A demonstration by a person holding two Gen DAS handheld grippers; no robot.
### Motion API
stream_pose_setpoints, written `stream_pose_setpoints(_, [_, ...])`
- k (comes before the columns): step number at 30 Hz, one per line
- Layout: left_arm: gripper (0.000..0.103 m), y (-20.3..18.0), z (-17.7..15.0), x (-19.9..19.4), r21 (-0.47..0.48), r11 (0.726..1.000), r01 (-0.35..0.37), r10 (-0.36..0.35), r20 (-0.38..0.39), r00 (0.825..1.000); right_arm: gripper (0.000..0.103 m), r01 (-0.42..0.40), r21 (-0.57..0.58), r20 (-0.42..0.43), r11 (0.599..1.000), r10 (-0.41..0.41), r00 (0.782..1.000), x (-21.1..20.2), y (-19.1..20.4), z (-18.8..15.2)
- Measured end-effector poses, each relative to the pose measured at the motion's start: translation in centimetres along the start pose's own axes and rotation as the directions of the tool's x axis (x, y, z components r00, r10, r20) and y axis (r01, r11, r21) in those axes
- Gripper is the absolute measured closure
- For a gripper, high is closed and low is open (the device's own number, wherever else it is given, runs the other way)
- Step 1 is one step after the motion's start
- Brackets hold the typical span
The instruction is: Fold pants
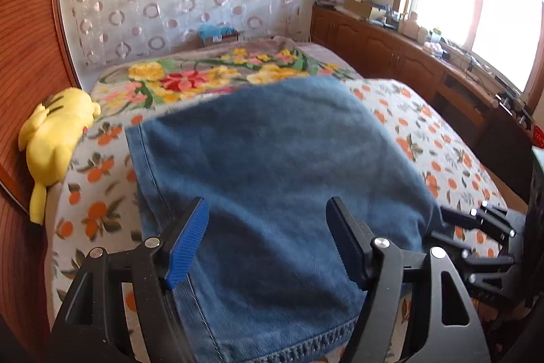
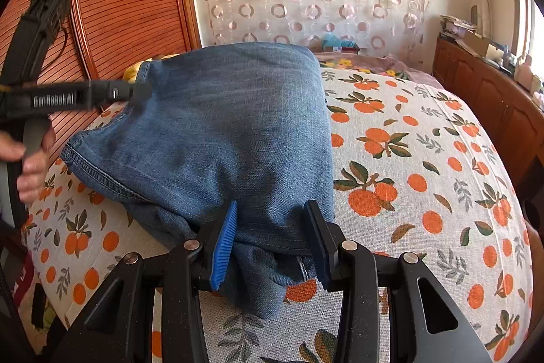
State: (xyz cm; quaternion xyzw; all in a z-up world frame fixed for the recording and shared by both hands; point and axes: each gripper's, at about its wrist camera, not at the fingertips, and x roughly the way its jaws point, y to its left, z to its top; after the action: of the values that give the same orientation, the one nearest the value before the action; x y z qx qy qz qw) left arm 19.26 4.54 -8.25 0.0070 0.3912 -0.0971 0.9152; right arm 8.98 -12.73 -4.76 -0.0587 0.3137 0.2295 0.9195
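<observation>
pants (image 1: 272,165), blue denim, lie in a folded bundle on the bed (image 1: 438,138), whose cover is printed with oranges; a flowered blanket (image 1: 204,73) lies beyond and a yellow plush toy (image 1: 51,142) sits against the wooden wall at the bed's edge. the fold looks mostly made, so the step in hand seems to be letting go after laying a layer over. the right gripper (image 2: 268,237) is clenched on the near corner of the bundle, denim bunched between its pads. the left gripper (image 1: 268,240) is released, its jaws standing wide over the cloth with nothing pinched between them; in the right wrist view it hangs at the bundle's far left corner, held by a hand (image 2: 30,159). the next move probably calls for the right jaws to release too, or for one more fold, without dragging the layers askew.
</observation>
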Motion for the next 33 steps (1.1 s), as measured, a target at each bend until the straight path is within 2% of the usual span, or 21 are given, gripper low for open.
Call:
stream_pose_setpoints(5, [0.031, 0.3, -2.5, 1.1, -0.019, 1.0, -0.006, 0.005, -0.046, 0.999, 0.061, 0.0, 0.001, 0.0, 1.0, 0.0, 1.0, 0.0, 0.1, 0.0])
stream_pose_setpoints(11, [0.029, 0.4, -3.2, 1.4, -0.038, 0.999, 0.011, -0.012, -0.02, 1.0, 0.061, 0.0, 0.002, 0.0, 1.0, 0.0, 1.0, 0.0, 0.1, 0.0])
stream_pose_setpoints(15, [0.028, 0.3, -3.7, 1.5, -0.031, 1.0, 0.008, -0.008, 0.008, 1.0, 0.056, 0.012, 0.01, 0.014, 1.0, -0.012, 1.0, -0.4, -0.1, 0.1])
stream_pose_setpoints(23, [0.027, 0.1, -3.7, 1.5, -0.011, 1.0, -0.016, 0.016, -0.003, 1.0, 0.052, 0.006, 0.079, 0.029, 0.997, -0.008, 1.0, -2.1, -3.0, 0.9])
stream_pose_setpoints(26, [0.026, 0.0, -3.8, 1.5, 0.001, 1.0, -0.031, 0.031, -0.005, 1.0, 0.052, 0.011, 0.089, 0.003, 0.996, -0.011, 1.0, -1.5, -3.7, 1.2])
stream_pose_setpoints(29, [0.026, 0.1, -3.8, 1.6, 0.001, 1.0, -0.031, 0.031, -0.008, 1.0, 0.052, -0.02, 0.118, -0.045, 0.993, 0.026, 0.999, -0.2, -3.9, 1.1])
stream_pose_setpoints(33, [0.023, -0.1, -3.7, 1.8, 0.012, 0.999, -0.035, 0.035, -0.015, 0.999, 0.052, -0.027, 0.13, -0.051, 0.991, 0.033, 0.998, 0.3, -3.9, 1.3])
